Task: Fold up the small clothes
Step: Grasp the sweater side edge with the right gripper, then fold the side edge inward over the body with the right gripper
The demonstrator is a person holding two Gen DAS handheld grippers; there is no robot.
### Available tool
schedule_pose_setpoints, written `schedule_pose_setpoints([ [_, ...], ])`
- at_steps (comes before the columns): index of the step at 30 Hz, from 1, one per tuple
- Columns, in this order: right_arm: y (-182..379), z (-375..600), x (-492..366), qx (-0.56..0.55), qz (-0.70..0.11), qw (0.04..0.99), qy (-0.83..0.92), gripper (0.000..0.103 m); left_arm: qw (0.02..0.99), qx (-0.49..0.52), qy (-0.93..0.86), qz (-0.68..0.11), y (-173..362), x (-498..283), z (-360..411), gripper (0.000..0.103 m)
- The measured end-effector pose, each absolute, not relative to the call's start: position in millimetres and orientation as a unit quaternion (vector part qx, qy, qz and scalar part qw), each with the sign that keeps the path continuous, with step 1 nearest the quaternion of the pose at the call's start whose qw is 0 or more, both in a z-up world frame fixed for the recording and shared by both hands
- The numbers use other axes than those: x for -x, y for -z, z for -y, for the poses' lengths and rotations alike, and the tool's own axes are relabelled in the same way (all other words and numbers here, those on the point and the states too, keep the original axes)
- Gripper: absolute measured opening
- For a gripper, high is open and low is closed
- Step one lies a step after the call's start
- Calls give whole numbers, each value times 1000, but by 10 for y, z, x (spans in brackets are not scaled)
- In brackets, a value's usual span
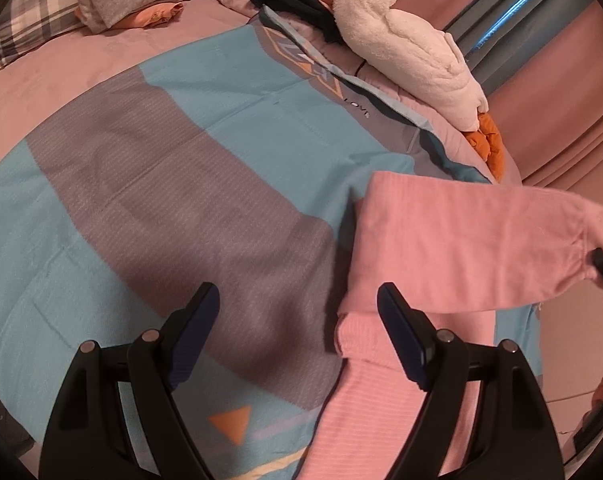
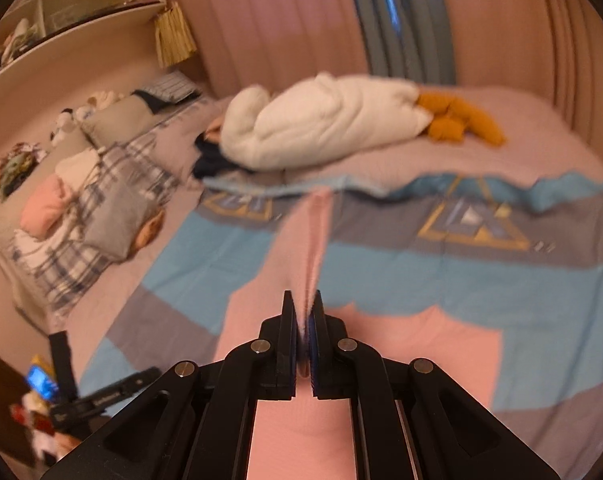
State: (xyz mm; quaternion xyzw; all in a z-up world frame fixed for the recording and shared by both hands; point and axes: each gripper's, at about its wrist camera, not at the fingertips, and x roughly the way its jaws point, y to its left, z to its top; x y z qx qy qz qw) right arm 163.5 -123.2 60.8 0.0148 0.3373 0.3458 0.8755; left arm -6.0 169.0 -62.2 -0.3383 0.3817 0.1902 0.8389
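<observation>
Bed, blue-and-grey patterned sheet (image 1: 189, 184) spread flat. Left gripper (image 1: 297, 312) hovers low over it, jaws wide apart, holding nothing; broad bare stretch of sheet ahead and to its left. Pink garment (image 1: 453, 248) lies at the sheet's right side, near the bed edge, one portion lifted and doubled over, a ribbed part running under the left gripper's right finger. Right gripper (image 2: 302, 320) clamped tight on a raised fold of the pink garment (image 2: 313, 240). White plush goose (image 1: 401, 48) lies along the far edge, well apart.
</observation>
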Motion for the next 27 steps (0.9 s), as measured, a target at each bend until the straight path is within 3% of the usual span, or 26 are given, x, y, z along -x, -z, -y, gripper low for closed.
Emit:
schedule_pose_setpoints([
  [5,-590,1400,-1752,-5,-334,891,-308,6,847,329,-164,-384,552,-156,-1607,74],
  [18,24,1822,-2142,-12,-403,886,-230,6,833,301,-96,-454,847,-823,-1164,34],
  [27,260,2022,-2197,-25,-426,880,-209,6,817,274,-81,-501,1130,-1071,-977,31],
])
